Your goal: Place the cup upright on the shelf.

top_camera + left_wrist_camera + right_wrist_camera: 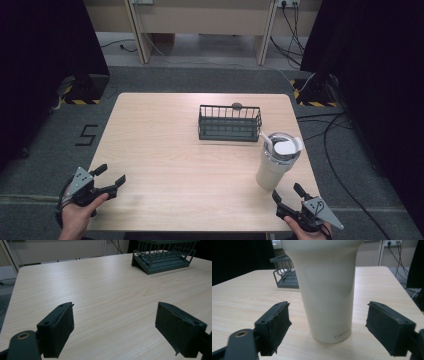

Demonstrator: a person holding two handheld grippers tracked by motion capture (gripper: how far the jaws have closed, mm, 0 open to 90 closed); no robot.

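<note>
Both tongs, left (116, 182) and right (287, 196), gape at table (160, 150) edge.

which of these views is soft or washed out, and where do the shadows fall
High view: even overhead light, black in the side corners, a faint shadow at the foot of the tumbler on the table. Left gripper view: the wire basket far off is a little soft and casts a short shadow on its near side. Right gripper view: the tumbler looms close, pale and slightly blurred, with soft grey shading on its wall.
</note>
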